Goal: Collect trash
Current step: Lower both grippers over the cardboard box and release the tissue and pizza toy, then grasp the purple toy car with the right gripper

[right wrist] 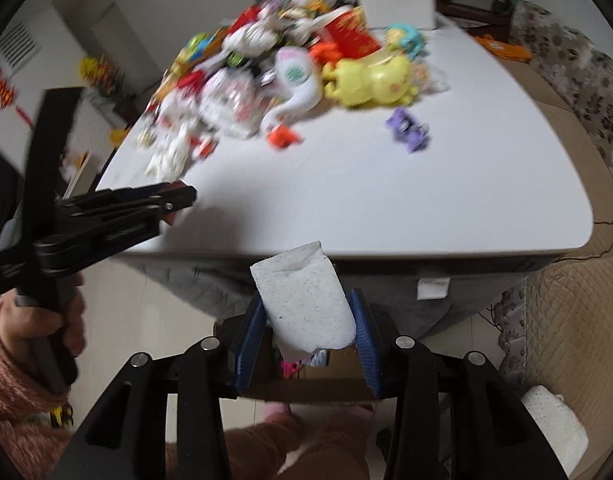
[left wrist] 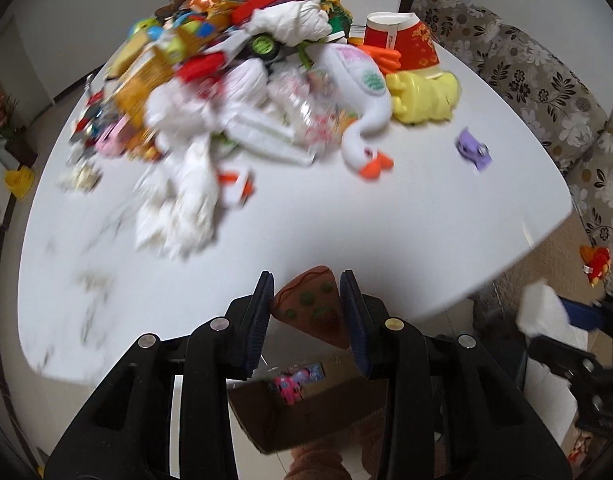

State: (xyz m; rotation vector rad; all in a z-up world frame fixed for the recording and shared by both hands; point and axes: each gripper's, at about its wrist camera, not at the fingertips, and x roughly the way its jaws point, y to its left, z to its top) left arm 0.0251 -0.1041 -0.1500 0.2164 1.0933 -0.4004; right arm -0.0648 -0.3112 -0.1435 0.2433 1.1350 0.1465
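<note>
My left gripper [left wrist: 307, 280] is shut on a brown toy pizza slice [left wrist: 312, 304] at the near edge of the white table [left wrist: 386, 220], above an open cardboard box [left wrist: 290, 412] on the floor. My right gripper [right wrist: 308, 300] is shut on a white speckled foam block [right wrist: 304, 300], held off the table's front edge above the same box [right wrist: 338, 364]. The foam block also shows at the right of the left wrist view [left wrist: 540, 308]. The left gripper shows from the side in the right wrist view [right wrist: 178, 200].
A heap of toys, crumpled white tissues [left wrist: 186, 184] and wrappers covers the far half of the table, with a white goose plush [left wrist: 362, 92], a yellow toy [left wrist: 422, 96], a red paper cup [left wrist: 402, 40] and a purple toy car [left wrist: 472, 150]. A floral sofa [left wrist: 546, 80] stands at right.
</note>
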